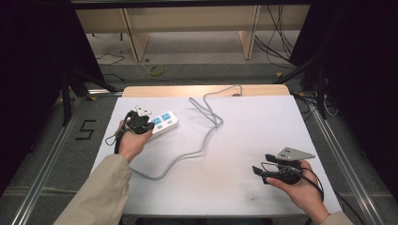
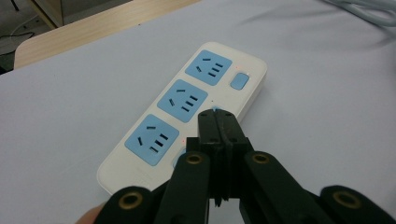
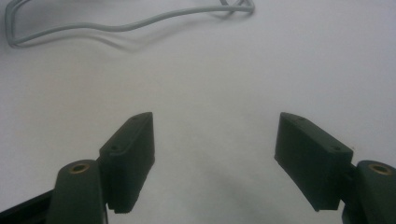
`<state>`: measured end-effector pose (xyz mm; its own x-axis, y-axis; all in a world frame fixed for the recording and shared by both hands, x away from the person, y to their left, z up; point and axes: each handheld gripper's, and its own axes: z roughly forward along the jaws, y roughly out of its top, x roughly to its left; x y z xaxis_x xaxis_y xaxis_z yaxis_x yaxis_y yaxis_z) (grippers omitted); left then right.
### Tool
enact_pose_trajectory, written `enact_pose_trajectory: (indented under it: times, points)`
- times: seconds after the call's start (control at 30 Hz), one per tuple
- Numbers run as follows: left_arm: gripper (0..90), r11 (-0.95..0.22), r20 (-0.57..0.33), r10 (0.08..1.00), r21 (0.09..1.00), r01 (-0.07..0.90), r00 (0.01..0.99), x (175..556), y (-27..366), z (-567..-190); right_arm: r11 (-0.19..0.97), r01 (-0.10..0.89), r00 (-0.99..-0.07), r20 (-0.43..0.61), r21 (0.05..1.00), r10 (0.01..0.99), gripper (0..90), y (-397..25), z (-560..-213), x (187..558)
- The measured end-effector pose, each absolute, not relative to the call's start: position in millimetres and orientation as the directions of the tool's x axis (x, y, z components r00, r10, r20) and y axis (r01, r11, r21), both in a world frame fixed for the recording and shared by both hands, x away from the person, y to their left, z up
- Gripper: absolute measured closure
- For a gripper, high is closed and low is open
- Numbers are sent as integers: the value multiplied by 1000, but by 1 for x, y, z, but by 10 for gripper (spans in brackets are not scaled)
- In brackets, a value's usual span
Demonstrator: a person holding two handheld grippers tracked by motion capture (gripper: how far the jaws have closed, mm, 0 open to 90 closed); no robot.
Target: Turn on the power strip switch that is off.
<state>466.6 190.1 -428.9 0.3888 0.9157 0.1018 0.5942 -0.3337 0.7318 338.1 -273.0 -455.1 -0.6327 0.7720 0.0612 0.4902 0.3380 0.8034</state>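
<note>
No brand or lettering can be read on the power strip (image 2: pixel 187 105); the only writing in sight is a dark "5" (image 1: pixel 86 129) marked on the floor left of the tabletop (image 1: pixel 263 131). The strip is cream-white with three pale blue socket panels in a row and small blue switches beside them, lying flat near the tabletop's far left corner, its grey cord (image 1: pixel 206 122) looping across the white surface. The left claw (image 2: pixel 219 126) is clenched, tips pressed down at a switch. The right claw (image 3: pixel 215 158) is released, jaws wide apart above bare tabletop at the near right.
</note>
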Motion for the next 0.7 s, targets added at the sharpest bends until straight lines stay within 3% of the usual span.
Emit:
enact_pose_trajectory:
  times: [0.7]
  points:
    - [900,-377,126,902,698,609,414,492,181,-441,343,489,-633,56,802,772,289,-272,-455,338]
